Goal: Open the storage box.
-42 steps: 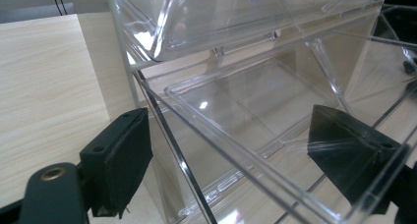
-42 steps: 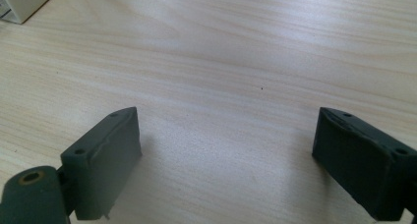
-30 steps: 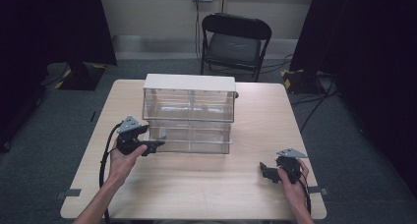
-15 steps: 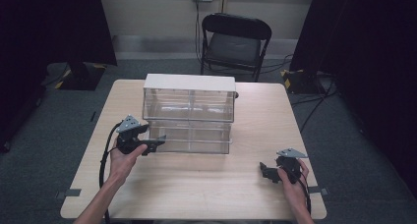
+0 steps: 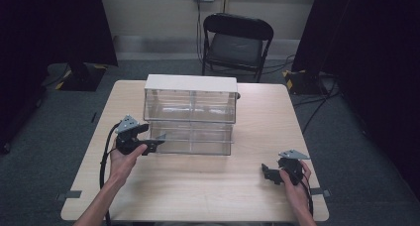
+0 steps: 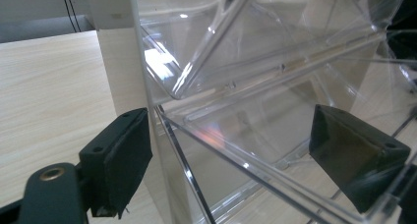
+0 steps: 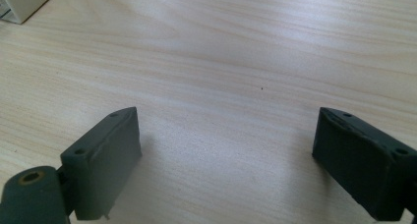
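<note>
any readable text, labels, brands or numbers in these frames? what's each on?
None can be read.
The clear drawer cabinet bears no legible label in the high view or the left gripper view.
A small mark on the cream corner at the top left of the right gripper view is too small and cut off to read.
The left claw, right claw, table and chair show no print.
</note>
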The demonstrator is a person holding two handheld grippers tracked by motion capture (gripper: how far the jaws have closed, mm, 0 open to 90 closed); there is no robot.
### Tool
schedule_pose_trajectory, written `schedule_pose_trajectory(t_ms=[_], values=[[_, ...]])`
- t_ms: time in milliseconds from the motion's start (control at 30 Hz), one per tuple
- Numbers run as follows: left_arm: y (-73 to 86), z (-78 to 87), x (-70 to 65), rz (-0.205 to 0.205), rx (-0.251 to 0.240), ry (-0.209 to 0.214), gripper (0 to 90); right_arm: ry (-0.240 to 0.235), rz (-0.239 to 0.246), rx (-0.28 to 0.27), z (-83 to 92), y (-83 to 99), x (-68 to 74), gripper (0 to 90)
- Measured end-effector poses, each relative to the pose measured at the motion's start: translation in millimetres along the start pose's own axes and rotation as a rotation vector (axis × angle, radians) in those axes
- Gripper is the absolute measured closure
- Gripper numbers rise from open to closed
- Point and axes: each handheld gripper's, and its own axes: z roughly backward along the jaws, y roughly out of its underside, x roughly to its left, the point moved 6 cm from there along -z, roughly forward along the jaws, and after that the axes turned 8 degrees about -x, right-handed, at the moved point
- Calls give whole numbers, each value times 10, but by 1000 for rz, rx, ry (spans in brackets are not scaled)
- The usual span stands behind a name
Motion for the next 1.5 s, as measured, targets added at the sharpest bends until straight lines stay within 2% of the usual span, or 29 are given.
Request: schedule_pose_trajectory(t_ms=[367, 567, 900, 1500], values=[[6, -19, 8, -9, 3, -3, 154, 0, 0, 0, 0, 0, 0, 101], [-7, -15, -5, 7, -5, -4, 155, 0, 0, 0, 0, 0, 0, 101], [-71, -12, -10, -13, 2, -12, 151, 0, 0, 0, 0, 0, 0, 101], [-91, -35, 6, -16, 11, -14, 149, 0, 0, 0, 0, 0, 0, 101]])
